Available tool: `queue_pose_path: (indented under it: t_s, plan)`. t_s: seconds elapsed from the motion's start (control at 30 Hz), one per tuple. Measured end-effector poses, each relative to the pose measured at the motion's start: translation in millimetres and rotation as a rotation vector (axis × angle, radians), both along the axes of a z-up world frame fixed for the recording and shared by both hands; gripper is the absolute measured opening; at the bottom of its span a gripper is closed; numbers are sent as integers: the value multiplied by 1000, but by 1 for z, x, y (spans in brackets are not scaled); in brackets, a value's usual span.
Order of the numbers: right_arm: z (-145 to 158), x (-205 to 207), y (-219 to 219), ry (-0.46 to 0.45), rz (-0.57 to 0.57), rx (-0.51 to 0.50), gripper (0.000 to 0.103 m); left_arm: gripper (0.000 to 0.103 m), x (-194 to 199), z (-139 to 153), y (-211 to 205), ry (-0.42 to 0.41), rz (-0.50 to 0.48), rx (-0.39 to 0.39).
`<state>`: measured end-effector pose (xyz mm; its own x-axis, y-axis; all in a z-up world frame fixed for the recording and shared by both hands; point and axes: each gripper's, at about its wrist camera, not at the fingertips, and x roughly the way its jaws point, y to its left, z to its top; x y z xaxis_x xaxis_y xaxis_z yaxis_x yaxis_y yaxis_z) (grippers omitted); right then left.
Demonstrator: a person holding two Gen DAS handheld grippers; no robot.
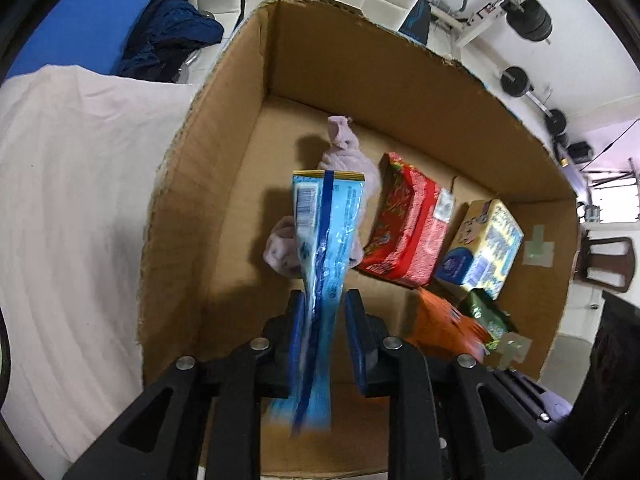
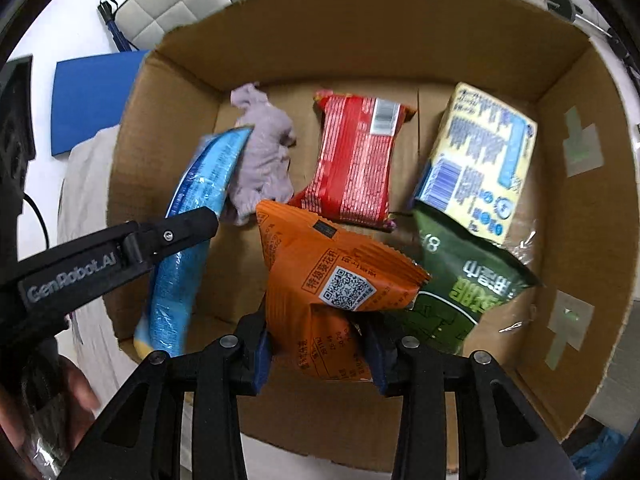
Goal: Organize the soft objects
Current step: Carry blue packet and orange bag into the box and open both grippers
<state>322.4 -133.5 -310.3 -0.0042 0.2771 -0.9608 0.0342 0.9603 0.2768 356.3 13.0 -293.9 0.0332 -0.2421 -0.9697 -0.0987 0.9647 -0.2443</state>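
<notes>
My left gripper point(image 1: 325, 320) is shut on a blue snack packet point(image 1: 326, 236) and holds it over the left part of an open cardboard box point(image 1: 224, 128). The right wrist view shows this packet point(image 2: 200, 208) and the left gripper point(image 2: 188, 226) too. My right gripper point(image 2: 318, 346) is shut on an orange packet point(image 2: 332, 280), held over the box's near side. On the box floor lie a lilac cloth point(image 2: 264, 152), a red packet point(image 2: 356, 164), a yellow-blue pack point(image 2: 480, 160) and a green packet point(image 2: 464, 284).
The box wall point(image 2: 576, 216) with tape patches rises at the right. A white cloth-covered surface point(image 1: 72, 208) lies left of the box, with a blue pad point(image 1: 76, 36) and dark fabric point(image 1: 172, 40) behind. Gym weights point(image 1: 528, 20) stand at the far right.
</notes>
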Motion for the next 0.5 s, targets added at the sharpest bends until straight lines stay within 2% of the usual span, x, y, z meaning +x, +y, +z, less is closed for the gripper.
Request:
queue_pose_path:
  t_s: [0.1, 0.23, 0.43, 0.5]
  plan:
    - [0, 1, -3, -11, -9, -8, 62, 29, -3, 7, -4, -25, -22, 28]
    - [8, -1, -4, -30, 15, -50, 65, 31, -10, 17, -8, -67, -45, 81]
    - [22, -12, -14, -68, 11, -130, 69, 56, -29, 23, -7, -116, -69, 115]
    - [24, -16, -20, -70, -3, -151, 72, 72, -37, 27, -5, -139, -65, 136]
